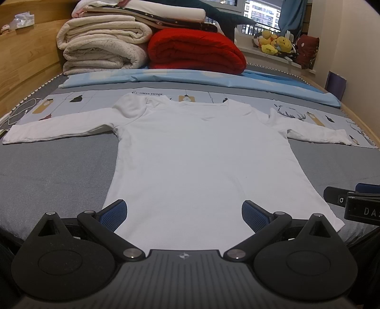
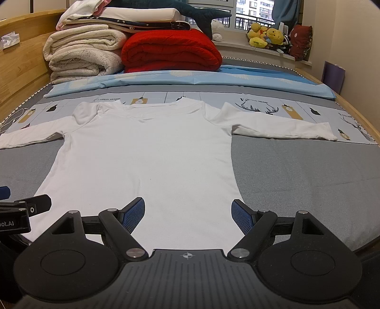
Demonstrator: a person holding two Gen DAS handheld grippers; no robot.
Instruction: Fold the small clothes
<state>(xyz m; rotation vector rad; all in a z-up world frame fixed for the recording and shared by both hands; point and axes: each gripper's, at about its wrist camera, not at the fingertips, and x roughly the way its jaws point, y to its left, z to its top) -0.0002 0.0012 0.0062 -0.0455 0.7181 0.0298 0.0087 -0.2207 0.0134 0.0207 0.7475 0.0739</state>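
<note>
Far end of bed: cream blankets [image 1: 102, 45] stacked beside red quilt [image 1: 194, 50], folded bedding and dark plush shark [image 2: 171, 9] on top. Blue sheet [image 1: 190, 79] in front. Plush toys [image 2: 266, 35] on windowsill. White cable [image 1: 21, 109] at left edge.

The neighbouring tongs [image 1: 361, 209], seen at the right edge of the left wrist view, carry white letters "DA", cut off by the frame. In the right wrist view the other tongs [image 2: 14, 221] at the left edge show "oot.AI", the start hidden. The printed bed sheet [image 2: 261, 104] bears small dark lettering beside its deer drawing, ending in what looks like "HOME"; the rest is too small to read.
</note>
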